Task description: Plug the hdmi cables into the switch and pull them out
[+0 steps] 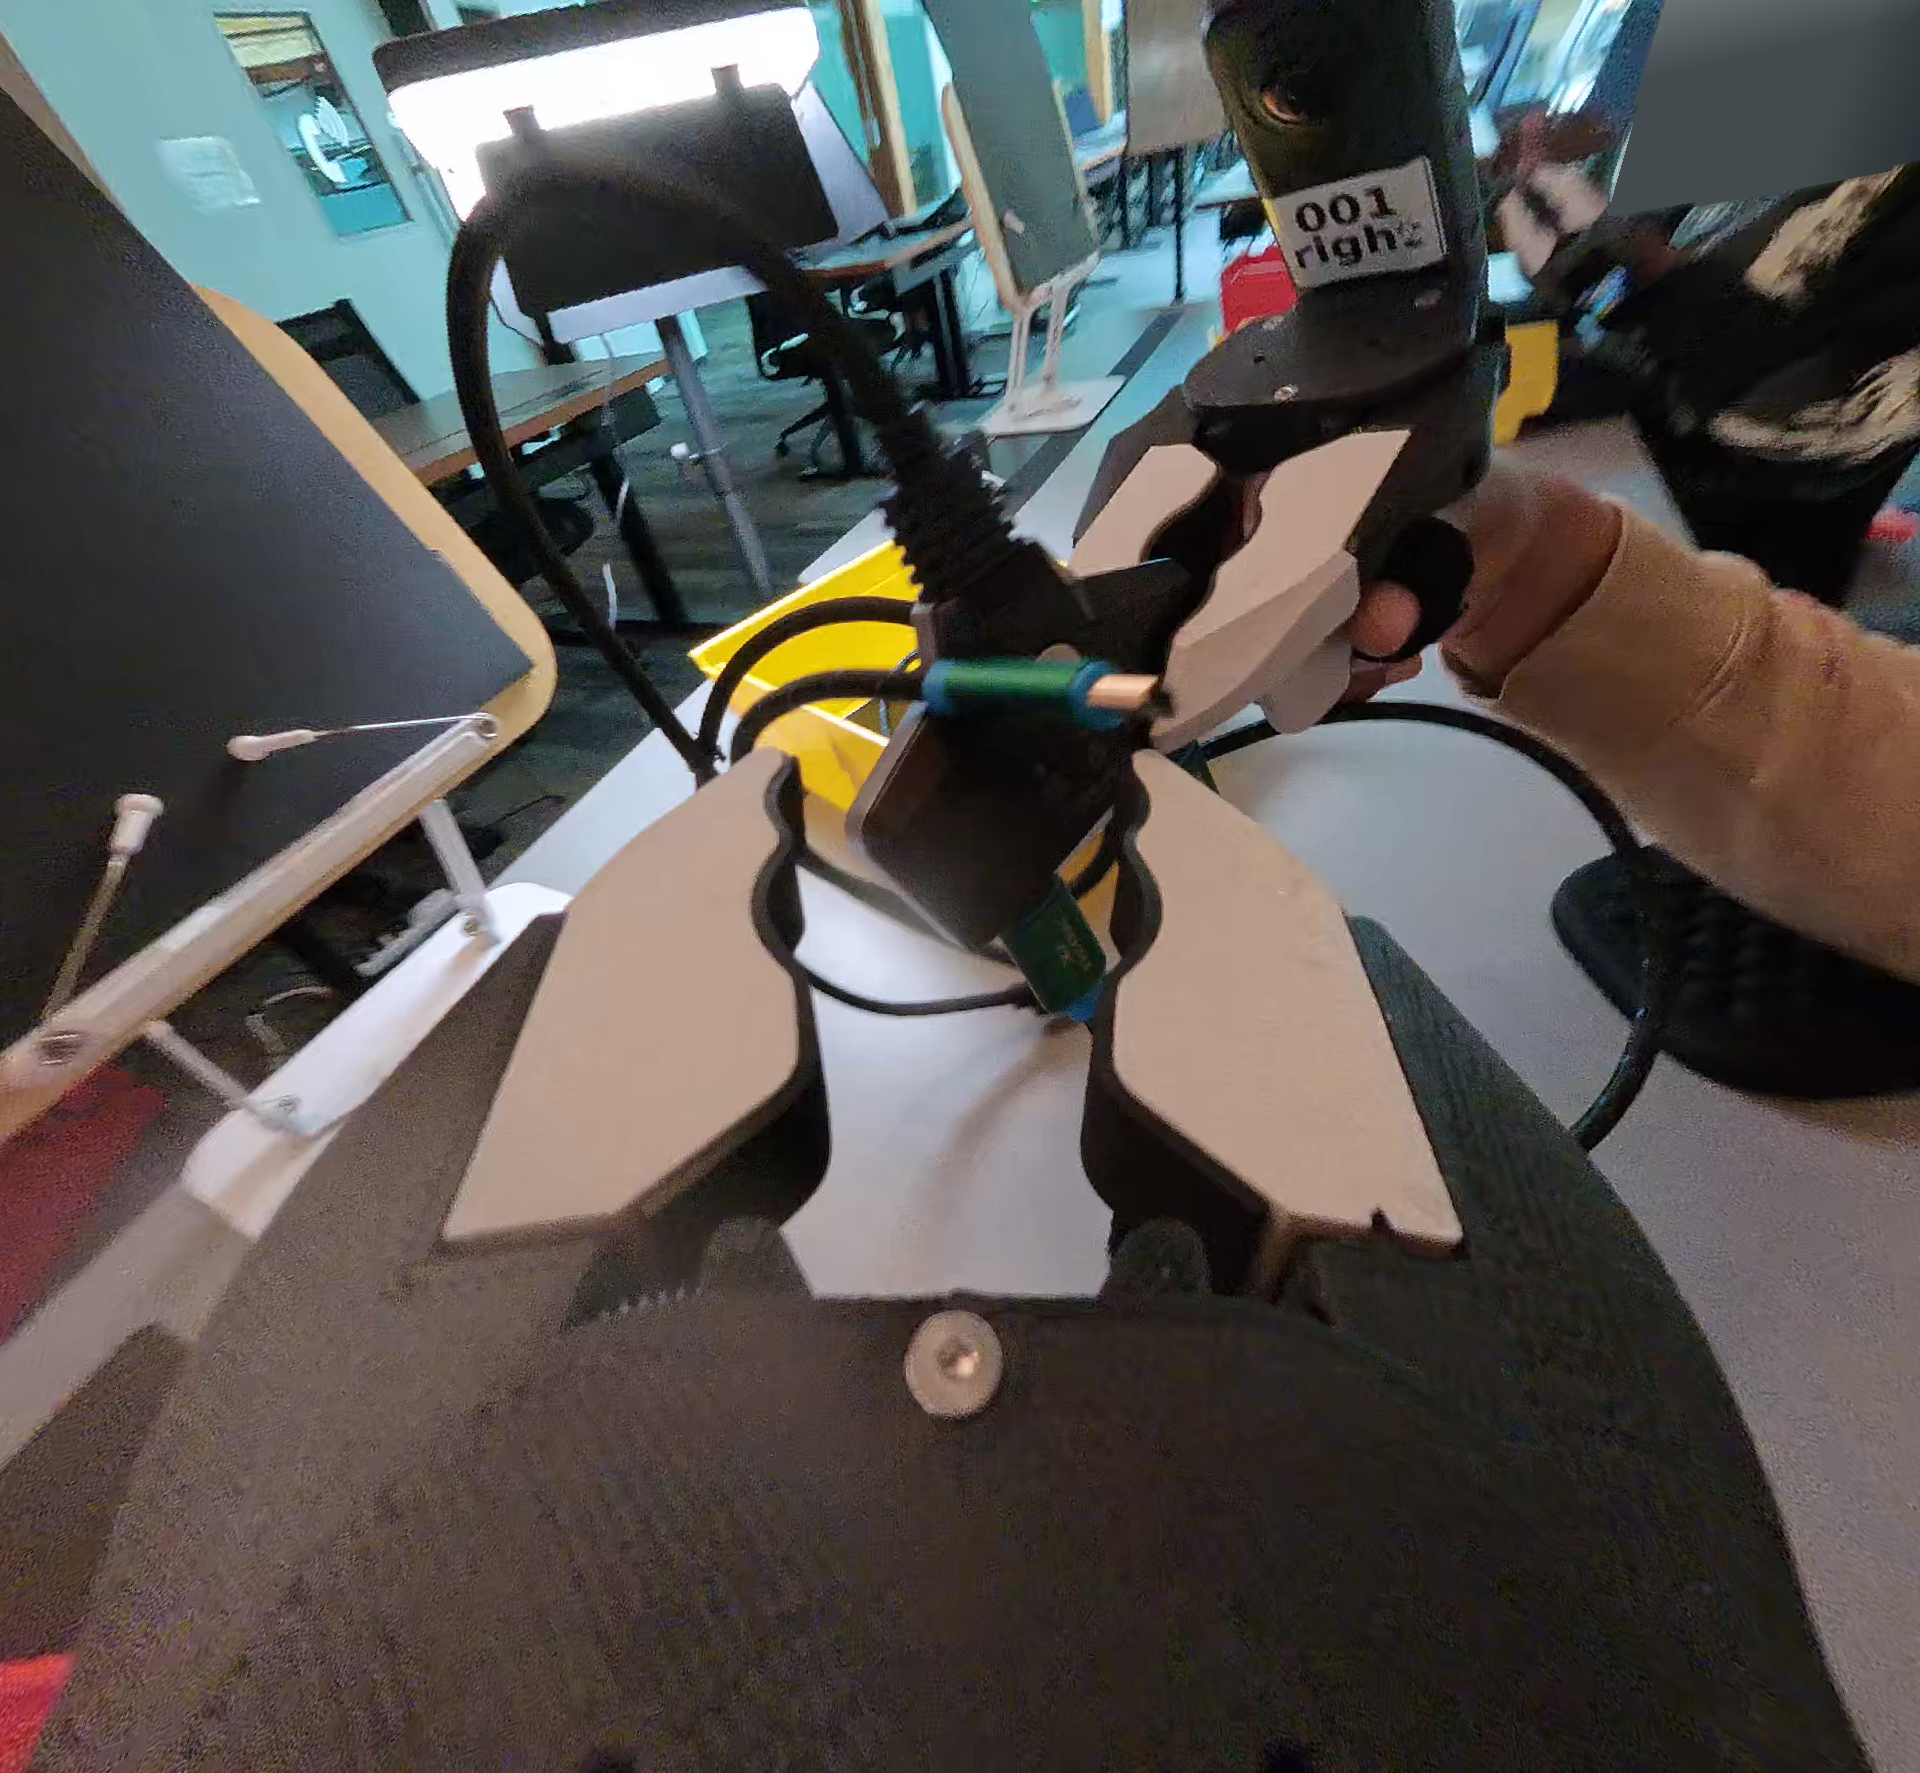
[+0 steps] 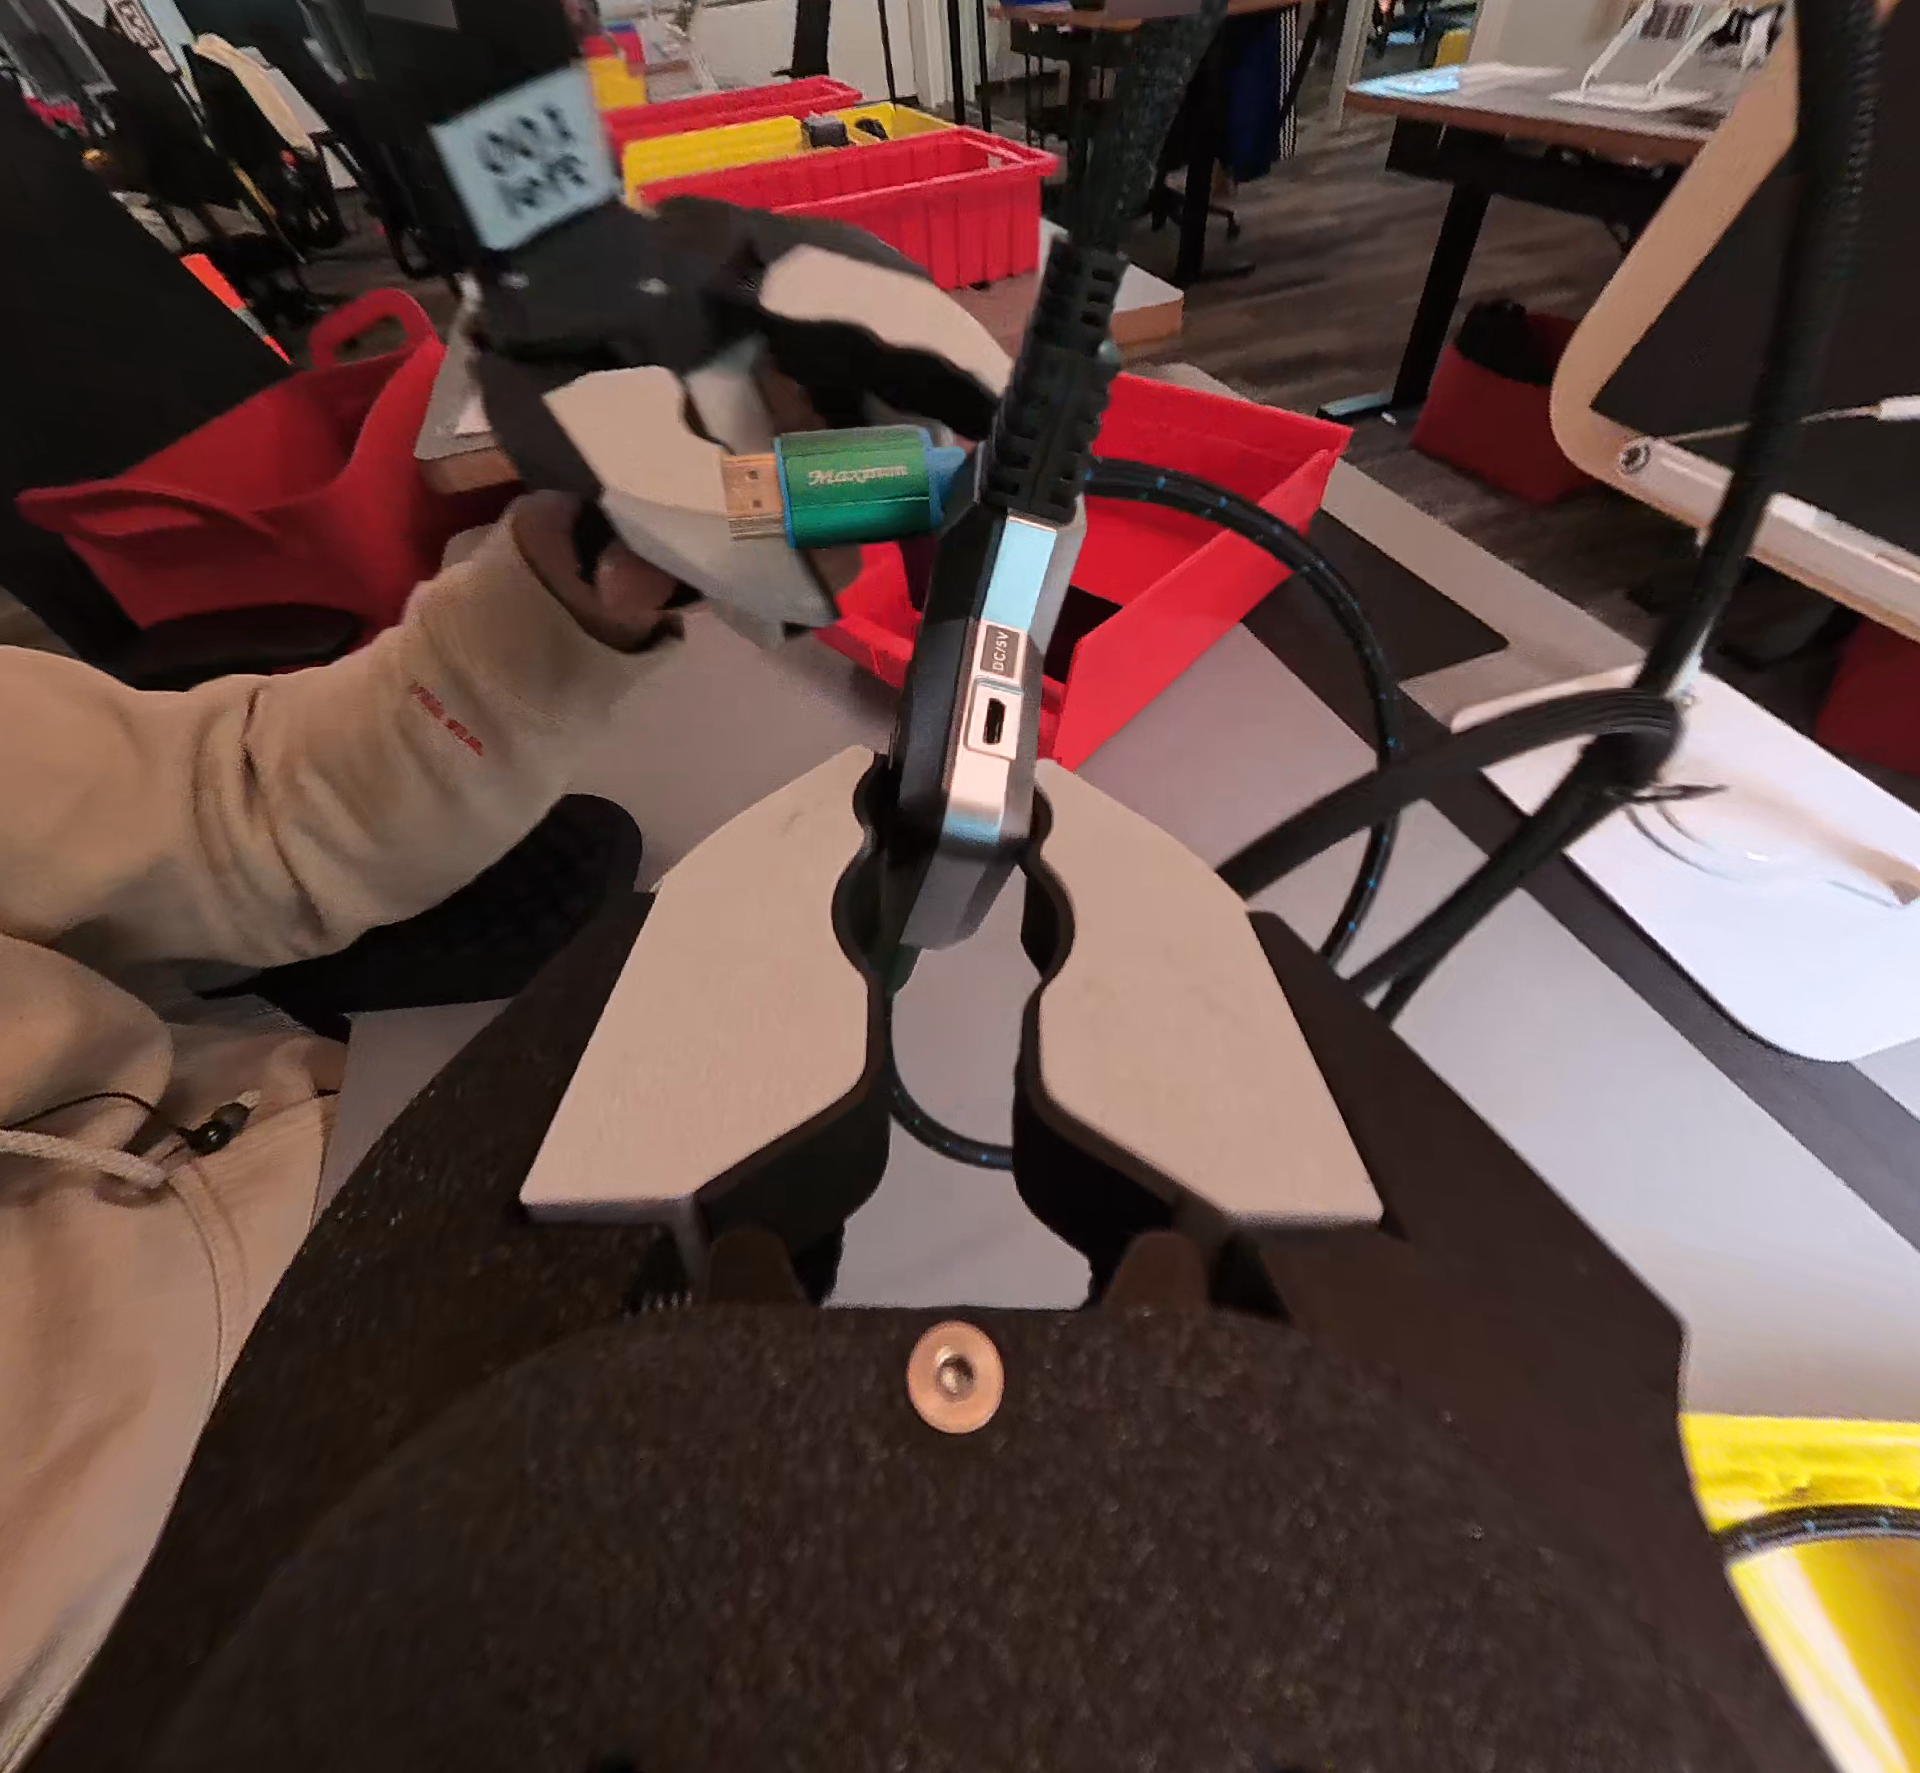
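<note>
I have my right gripper (image 2: 951, 788) closed tight on the lower end of the slim black HDMI switch box with a silver edge (image 2: 987, 684). It holds the box upright in the air above the white bench (image 1: 1455, 840), in front of the open yellow plastic bin (image 1: 790, 653) at the bench's far edge. A black ribbed HDMI plug on a thick braided cable (image 2: 1049, 393) is seated in the top of the switch, and a green metal-shelled HDMI plug (image 1: 1060, 954) is seated in its lower end. A second green metal-shelled plug with a blue collar (image 2: 852, 502) is out of any port. It lies crosswise just beside the switch, with its bare gold tip pointing away from the box, and I cannot tell what supports it. My left gripper (image 1: 961, 778) is spread wide and grips nothing, its fingers on either side of the switch without pinching it. I judge this to be the gap between a pull and a plug. Next, the left should close on the loose green shell and turn its tip toward a free port while the right keeps the box steady, watching that the crossing cables do not snag
</note>
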Motion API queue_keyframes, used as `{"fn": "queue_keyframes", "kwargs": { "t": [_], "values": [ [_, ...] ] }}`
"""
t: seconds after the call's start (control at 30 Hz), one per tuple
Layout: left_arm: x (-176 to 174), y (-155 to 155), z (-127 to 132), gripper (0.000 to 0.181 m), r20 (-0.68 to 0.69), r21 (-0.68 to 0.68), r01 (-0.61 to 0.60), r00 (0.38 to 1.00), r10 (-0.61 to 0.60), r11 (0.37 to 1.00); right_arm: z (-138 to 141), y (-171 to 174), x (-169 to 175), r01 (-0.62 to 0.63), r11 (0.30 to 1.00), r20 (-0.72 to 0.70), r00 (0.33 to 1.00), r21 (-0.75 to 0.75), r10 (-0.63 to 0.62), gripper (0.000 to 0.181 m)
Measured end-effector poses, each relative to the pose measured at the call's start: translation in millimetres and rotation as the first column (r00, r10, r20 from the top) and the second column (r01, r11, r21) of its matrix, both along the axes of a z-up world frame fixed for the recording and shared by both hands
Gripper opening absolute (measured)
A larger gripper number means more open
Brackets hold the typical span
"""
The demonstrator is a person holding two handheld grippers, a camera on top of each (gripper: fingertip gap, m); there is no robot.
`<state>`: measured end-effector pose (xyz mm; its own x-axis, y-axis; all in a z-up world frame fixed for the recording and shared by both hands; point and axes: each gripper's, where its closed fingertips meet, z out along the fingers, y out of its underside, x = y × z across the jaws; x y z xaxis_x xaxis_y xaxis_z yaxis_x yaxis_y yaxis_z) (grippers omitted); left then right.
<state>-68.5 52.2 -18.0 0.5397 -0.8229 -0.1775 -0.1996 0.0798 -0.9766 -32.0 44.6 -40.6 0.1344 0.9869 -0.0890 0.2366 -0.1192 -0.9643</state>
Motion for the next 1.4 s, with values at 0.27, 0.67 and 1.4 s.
{"fn": "queue_keyframes", "kwargs": {
  "t": [0.27, 0.67, 1.4],
  "values": [
    [-41.2, 27.8, 5.9, 0.015, 0.063, 0.036, -0.208, 0.977, 0.205, 0.978, -24.5, -17.1, -12.9, -0.159, 0.987, 0.070, 0.985, 0.002, 0.158, 0.022],
    [-2.2, -25.6, -41.3, 0.051, 0.030, -0.301, 0.304, 0.950, -0.310, 0.904, -32.5, -22.9, 9.1, -0.234, 0.967, 0.163, 0.962, 0.097, 0.217, 0.022],
    [5.6, 23.5, -29.1, 0.024, 0.394, -0.284, 0.248, 0.911, -0.124, 0.926, 89.8, -43.5, 58.3, 0.042, 0.957, -0.230, 0.973, 0.288, 0.027, 0.018]
  ]
}}
